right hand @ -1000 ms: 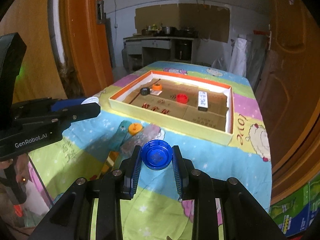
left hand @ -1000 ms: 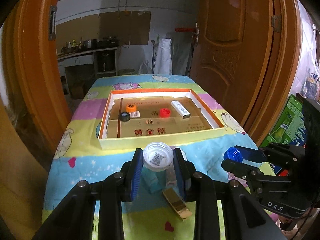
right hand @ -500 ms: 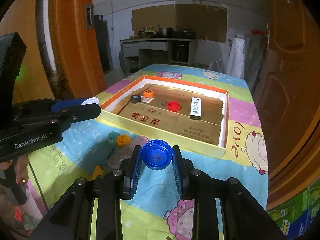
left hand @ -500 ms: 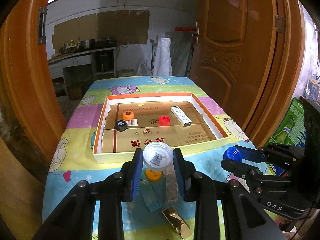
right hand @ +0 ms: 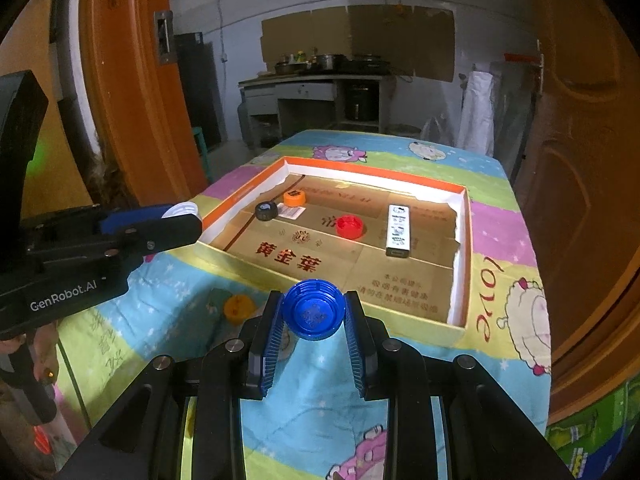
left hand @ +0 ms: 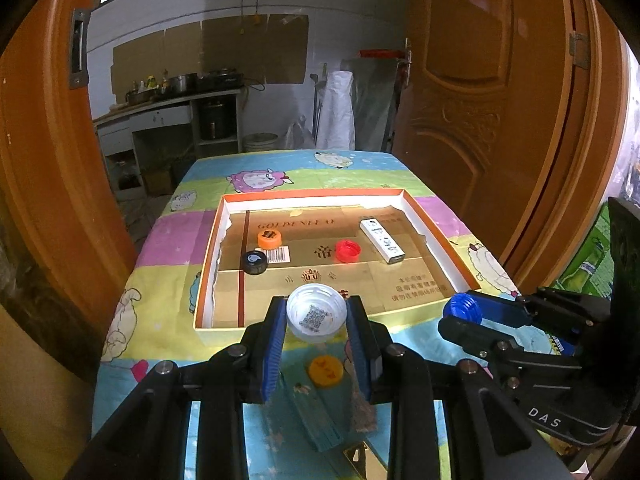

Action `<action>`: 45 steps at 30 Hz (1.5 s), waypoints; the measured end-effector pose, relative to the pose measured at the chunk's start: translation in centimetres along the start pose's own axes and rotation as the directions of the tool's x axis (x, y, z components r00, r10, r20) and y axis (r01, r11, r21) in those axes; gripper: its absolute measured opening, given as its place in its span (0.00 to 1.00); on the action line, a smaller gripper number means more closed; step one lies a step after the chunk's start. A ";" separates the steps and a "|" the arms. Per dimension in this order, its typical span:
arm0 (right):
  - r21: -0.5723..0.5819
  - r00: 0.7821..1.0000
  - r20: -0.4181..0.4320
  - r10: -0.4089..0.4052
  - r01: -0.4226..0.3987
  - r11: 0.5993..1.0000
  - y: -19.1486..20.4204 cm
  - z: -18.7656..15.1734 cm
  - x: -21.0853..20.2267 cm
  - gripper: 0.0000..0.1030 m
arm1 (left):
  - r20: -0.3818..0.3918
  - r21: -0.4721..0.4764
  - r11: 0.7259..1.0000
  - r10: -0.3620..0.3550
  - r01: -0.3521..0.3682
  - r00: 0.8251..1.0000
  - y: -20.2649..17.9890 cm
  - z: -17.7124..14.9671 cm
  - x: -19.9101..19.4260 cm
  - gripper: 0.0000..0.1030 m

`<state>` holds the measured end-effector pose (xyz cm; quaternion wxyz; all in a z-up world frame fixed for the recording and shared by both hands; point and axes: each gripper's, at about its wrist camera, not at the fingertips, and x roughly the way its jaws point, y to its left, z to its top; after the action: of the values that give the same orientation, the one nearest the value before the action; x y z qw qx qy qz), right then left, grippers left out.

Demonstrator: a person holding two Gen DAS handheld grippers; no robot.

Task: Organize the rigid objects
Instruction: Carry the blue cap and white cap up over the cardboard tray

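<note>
The left gripper (left hand: 316, 332) clamps a white plastic bottle cap (left hand: 316, 314) and the right gripper (right hand: 314, 330) a blue ribbed plastic cap (right hand: 314, 314), both rim-up near the shallow orange-rimmed cardboard tray (left hand: 436, 222), presumably for release inside.

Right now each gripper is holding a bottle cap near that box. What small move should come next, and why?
Probably carry both caps forward over the box wall, then release. The left gripper holds the white cap and the right gripper the blue cap, both at the near wall. Other caps and a white stick already lie inside the box.
</note>
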<state>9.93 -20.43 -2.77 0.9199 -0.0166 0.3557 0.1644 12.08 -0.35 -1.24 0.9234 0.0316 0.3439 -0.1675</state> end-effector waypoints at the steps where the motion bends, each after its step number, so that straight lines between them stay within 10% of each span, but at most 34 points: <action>1: 0.000 1.000 0.000 0.002 -0.002 1.000 -0.1 0.1 0.2 0.30 | -0.001 0.002 1.000 0.000 0.000 1.000 0.1 0.1 0.2 0.30; 45: -0.015 0.991 -0.025 -0.134 0.134 0.991 -8.2 5.9 7.2 0.30 | -0.069 0.065 0.996 -0.057 0.062 0.996 0.9 8.4 10.5 0.30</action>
<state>21.35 -25.22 -3.78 0.9241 -0.0486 0.3644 0.1046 25.01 -4.01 -1.67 0.9043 0.0581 0.3696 -0.2054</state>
